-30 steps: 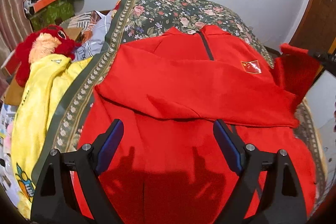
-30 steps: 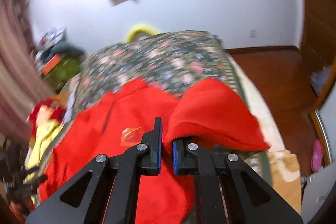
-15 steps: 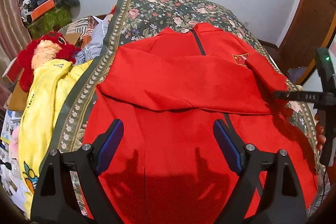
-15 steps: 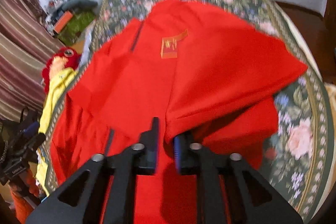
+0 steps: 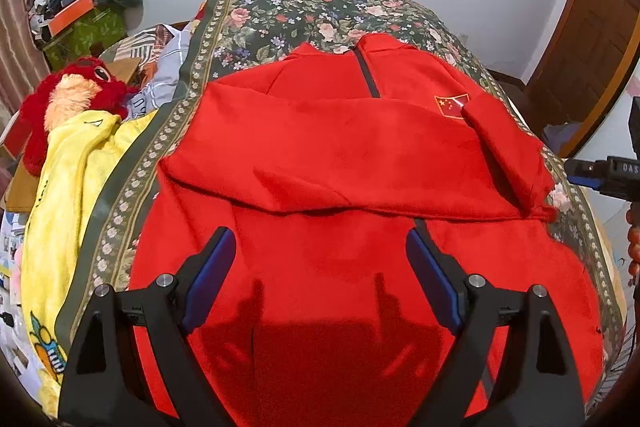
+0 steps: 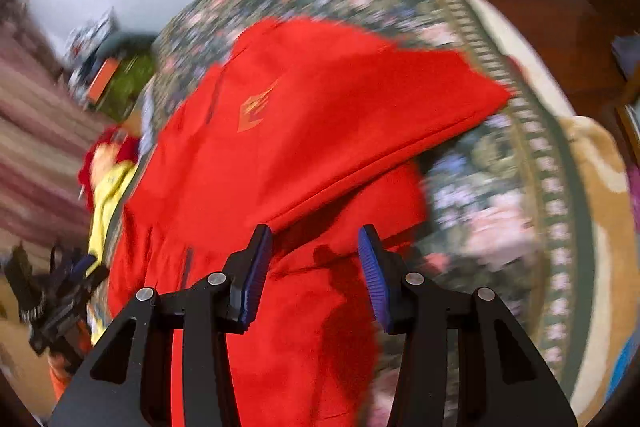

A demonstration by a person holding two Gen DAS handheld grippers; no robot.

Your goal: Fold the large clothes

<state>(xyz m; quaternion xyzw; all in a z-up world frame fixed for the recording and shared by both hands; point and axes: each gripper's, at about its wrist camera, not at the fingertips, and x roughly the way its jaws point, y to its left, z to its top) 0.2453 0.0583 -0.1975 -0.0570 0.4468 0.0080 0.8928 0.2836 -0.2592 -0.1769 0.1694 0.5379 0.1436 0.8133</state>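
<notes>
As right tool opens, sleeve lies free.

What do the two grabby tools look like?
Both tools are black, each with two angled arms with triangle cut-outs and round silver screws. The left tool and the right tool have ridged blue pads on the inner faces of their fingers. No cables show.

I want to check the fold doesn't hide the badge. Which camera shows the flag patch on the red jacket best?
The left wrist view: the flag patch is sharp, its lower right corner covered by the folded sleeve. The right wrist view shows it only as an orange, motion-blurred smear on the red jacket.
</notes>
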